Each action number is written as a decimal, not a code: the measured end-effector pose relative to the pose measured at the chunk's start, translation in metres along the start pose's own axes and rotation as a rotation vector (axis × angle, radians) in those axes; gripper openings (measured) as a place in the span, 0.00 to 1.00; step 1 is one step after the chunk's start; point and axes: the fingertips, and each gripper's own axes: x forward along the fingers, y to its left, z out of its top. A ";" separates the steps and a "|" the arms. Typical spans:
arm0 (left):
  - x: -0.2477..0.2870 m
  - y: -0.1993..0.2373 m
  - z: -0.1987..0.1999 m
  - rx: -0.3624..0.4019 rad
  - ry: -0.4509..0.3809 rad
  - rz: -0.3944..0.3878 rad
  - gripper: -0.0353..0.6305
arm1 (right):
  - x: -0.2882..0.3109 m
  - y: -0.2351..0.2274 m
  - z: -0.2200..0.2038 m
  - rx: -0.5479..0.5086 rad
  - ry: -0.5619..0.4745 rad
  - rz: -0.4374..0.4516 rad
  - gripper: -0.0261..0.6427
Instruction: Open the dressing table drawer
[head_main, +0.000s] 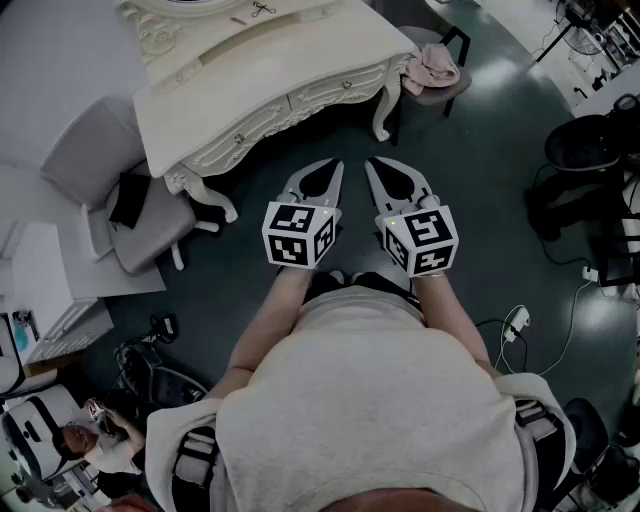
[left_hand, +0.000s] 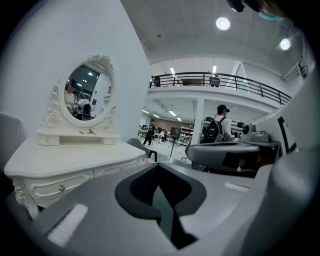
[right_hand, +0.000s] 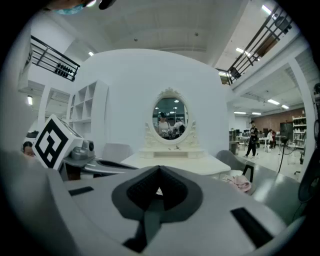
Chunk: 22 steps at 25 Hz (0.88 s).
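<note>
The white carved dressing table (head_main: 250, 70) stands at the top of the head view, its two drawers (head_main: 290, 105) closed, each with a small knob (head_main: 238, 138). Both grippers hover side by side over the dark floor, a short way in front of the table and apart from it. My left gripper (head_main: 336, 165) is shut with nothing in it. My right gripper (head_main: 371, 163) is shut and empty too. The left gripper view shows the table (left_hand: 75, 160) at the left with a drawer knob (left_hand: 61, 188). The right gripper view faces the oval mirror (right_hand: 170, 116).
A grey chair (head_main: 130, 200) sits left of the table. A stool with a pink cloth (head_main: 432, 70) stands at its right end. A black office chair (head_main: 590, 145) and floor cables (head_main: 515, 325) are at the right. A person (head_main: 90, 435) sits at the lower left.
</note>
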 end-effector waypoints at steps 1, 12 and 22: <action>-0.001 0.001 -0.003 -0.009 0.005 0.004 0.07 | 0.000 0.000 -0.002 0.000 0.004 -0.005 0.05; 0.006 -0.004 -0.019 -0.011 0.049 -0.003 0.07 | 0.002 -0.008 -0.018 0.057 0.026 -0.007 0.05; 0.029 -0.037 -0.016 -0.008 0.004 -0.066 0.07 | -0.009 -0.029 -0.031 0.136 0.009 0.059 0.05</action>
